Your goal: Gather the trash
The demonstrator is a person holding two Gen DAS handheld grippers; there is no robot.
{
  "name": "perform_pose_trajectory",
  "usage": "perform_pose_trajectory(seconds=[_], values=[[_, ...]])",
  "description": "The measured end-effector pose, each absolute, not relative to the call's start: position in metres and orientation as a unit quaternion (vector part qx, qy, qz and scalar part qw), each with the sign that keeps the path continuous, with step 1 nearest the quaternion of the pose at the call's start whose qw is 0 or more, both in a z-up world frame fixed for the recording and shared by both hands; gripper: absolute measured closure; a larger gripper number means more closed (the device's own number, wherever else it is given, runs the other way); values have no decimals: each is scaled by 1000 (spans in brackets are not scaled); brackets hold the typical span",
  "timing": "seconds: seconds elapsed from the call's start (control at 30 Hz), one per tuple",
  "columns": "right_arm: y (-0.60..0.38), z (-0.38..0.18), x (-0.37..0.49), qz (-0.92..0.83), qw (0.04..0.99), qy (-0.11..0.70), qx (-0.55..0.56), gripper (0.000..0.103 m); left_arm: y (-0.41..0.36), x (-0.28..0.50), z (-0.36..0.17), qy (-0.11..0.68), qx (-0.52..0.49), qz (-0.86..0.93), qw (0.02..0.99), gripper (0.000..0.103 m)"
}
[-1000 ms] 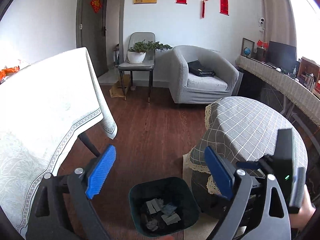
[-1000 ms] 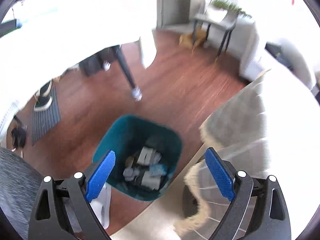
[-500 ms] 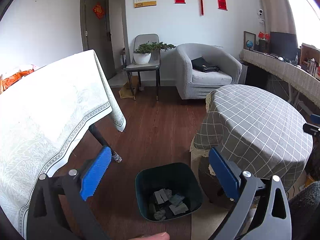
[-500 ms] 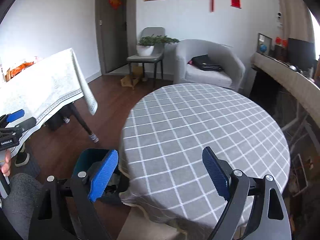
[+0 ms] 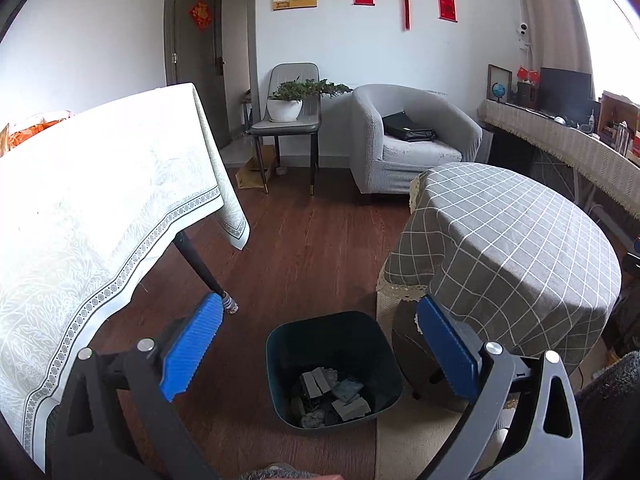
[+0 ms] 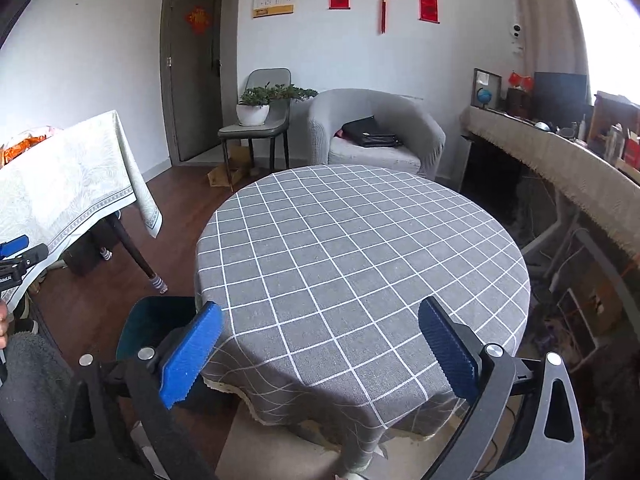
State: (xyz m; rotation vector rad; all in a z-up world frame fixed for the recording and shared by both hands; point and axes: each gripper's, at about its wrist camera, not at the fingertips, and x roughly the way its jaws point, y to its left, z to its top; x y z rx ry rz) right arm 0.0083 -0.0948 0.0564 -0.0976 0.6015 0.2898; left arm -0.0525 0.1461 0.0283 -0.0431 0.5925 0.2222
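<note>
Both my grippers, left (image 5: 318,344) and right (image 6: 320,350), still agape and empty, bin (image 5: 334,368) now nearer six o'clock, right risen over the checked table (image 6: 360,248).

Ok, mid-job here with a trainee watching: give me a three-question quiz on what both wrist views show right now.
1. True or false: the left tool is clamped on a piece of trash.
2. Multiple choice: the dark teal bin stands on the floor
A. on the armchair
B. beside the round table with the grey checked cloth
C. under the chair with the potted plant
3. Fill in: the scraps of trash lie ____ the bin.

Key
1. False: both the left tool and the right tool stand open and hold nothing.
2. B
3. inside
</note>
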Motion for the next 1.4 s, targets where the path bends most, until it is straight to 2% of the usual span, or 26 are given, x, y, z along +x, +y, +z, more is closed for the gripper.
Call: perform_pose_trajectory(seconds=[0.43, 1.4], values=[[-91, 59, 4, 179, 937, 297, -40, 3, 141, -47, 17, 329, -17, 103, 938, 3], [-87, 57, 5, 180, 934, 306, -44, 3, 144, -47, 16, 331, -30, 104, 937, 3]])
